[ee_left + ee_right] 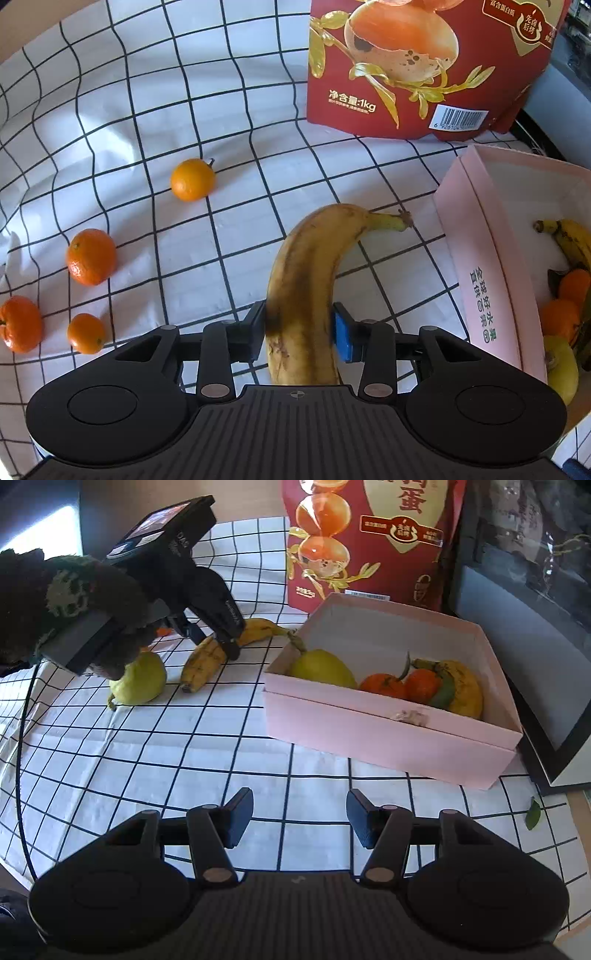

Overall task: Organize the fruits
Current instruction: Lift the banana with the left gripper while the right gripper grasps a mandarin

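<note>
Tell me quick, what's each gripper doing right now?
Left gripper: shut on the banana lying on the checked cloth.
Right gripper: open, nothing between its fingers.

Left tool (300, 328): matte black, ribbed housing, round caps, silver pivot screws, blue pad on one finger. Right tool (300, 821): same black build. Dark fuzzy glove (70, 602), black cable (22, 775).

I'm working at what looks like a table in a home, covered with a white tablecloth (229, 738) printed in a black grid. A red bag of eggs (417, 66) stands at the back, and a pink gift box (388, 734) holds household fruit. To the right I see a dark window or screen (524, 602), too blurred to tell which.
</note>
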Demonstrator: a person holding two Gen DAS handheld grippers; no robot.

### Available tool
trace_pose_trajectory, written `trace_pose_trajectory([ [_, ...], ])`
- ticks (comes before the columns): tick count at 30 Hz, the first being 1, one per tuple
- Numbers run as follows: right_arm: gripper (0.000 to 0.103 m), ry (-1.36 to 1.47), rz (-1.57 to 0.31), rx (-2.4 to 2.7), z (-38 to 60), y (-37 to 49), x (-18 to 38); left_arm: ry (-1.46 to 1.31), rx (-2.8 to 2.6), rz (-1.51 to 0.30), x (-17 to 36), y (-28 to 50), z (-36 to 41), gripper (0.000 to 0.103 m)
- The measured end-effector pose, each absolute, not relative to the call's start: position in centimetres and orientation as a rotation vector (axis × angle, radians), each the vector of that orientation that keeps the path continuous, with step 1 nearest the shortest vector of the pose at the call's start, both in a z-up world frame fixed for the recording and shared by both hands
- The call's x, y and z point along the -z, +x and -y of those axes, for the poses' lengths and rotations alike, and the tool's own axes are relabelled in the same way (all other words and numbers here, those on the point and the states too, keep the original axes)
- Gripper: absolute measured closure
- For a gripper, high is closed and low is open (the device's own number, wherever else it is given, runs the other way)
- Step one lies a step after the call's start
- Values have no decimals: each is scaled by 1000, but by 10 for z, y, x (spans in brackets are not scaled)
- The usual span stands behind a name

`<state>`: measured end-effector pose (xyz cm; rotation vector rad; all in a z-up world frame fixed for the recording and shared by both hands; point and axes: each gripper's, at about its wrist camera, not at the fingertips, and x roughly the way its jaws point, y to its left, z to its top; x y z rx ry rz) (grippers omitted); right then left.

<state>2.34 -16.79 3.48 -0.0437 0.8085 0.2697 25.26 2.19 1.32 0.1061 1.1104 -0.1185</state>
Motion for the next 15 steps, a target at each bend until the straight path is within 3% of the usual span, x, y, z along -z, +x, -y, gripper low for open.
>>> trace_pose_trajectory([
  [6,47,-57,-785,-289,162,18,-39,76,103,-1111,-17,256,-17,60],
  [15,47,-64,-753,-293,159,15,-47,-105,114,-960,-37,231,-44,62],
])
